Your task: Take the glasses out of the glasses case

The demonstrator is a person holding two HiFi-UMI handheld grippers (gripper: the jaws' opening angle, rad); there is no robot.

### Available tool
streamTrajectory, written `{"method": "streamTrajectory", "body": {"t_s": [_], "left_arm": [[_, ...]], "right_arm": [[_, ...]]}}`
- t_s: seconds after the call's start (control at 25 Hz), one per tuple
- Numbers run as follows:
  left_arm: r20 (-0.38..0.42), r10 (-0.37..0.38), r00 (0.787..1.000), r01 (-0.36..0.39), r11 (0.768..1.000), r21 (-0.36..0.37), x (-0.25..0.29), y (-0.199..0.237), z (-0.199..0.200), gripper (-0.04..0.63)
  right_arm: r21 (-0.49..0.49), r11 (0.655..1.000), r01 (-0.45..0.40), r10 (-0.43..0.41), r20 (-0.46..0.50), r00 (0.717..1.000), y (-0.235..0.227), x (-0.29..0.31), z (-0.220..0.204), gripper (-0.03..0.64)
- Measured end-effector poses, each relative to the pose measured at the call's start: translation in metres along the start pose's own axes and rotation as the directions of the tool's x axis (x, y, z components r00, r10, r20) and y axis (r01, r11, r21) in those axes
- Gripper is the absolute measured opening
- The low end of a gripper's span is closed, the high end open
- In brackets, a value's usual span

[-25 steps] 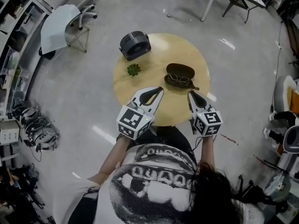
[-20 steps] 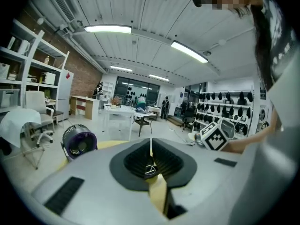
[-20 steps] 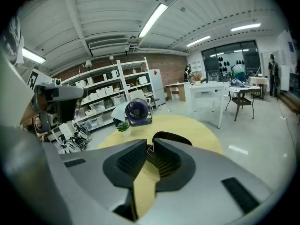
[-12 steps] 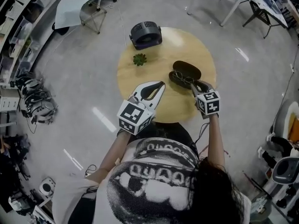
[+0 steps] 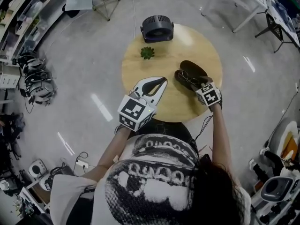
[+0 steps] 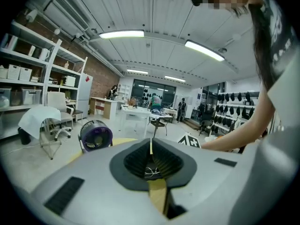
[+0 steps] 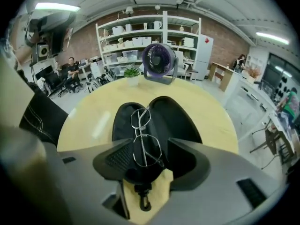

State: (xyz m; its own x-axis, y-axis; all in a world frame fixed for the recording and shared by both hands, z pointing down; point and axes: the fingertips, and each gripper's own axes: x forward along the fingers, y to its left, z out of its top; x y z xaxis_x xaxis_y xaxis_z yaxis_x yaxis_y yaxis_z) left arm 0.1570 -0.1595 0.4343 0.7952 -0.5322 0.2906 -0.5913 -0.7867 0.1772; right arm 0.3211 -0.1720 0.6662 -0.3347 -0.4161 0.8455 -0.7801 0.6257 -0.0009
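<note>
Right gripper (image 7: 149, 154) is tipped down over the open glasses case (image 7: 176, 121) on the table (image 7: 91, 118). Its jaws have just been opening and stand wide, with nothing pinched yet. The glasses (image 7: 139, 131) are still in the case, running straight away from the gripper. The nearer lens sits right between the two pads, and I can't see either one touching it. Left gripper (image 6: 151, 143) is clenched on nothing, hovering off to the right one's left over the near side of the table. If it were me, I'd sink a touch lower and close slowly on the thin wire rim, ideally up by the bridge just ahead of the pads. Squashing the lens seems like a bad idea. That frame looks flimsy, so go easy on the squeeze and lift straight up. The case looks light and could tag along, so the left gripper pinning it down probably helps.
</note>
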Motion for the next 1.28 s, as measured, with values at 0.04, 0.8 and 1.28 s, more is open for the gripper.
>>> {"method": "streamTrajectory", "body": {"t_s": [0.04, 0.8, 1.28], "left_arm": [[-0.001, 0.004, 1.000, -0.004, 1.000, -0.001, 0.000, 0.002, -0.001, 0.021], [0.001, 0.007, 1.000, -0.007, 1.000, -0.019, 0.011, 0.014, -0.009, 0.021], [-0.005, 0.010, 1.000, -0.010, 1.000, -0.027, 0.011, 0.016, -0.012, 0.021]], "right_arm": [[-0.023, 1.000, -0.011, 0.010, -0.023, 1.000, -0.001, 0.003, -0.002, 0.233], [-0.329, 0.940, 0.087, -0.115, -0.067, 0.991, 0.021, 0.010, -0.012, 0.163], [-0.188, 0.982, 0.022, -0.014, 0.041, 0.999, 0.046, -0.005, 0.005, 0.095]]}}
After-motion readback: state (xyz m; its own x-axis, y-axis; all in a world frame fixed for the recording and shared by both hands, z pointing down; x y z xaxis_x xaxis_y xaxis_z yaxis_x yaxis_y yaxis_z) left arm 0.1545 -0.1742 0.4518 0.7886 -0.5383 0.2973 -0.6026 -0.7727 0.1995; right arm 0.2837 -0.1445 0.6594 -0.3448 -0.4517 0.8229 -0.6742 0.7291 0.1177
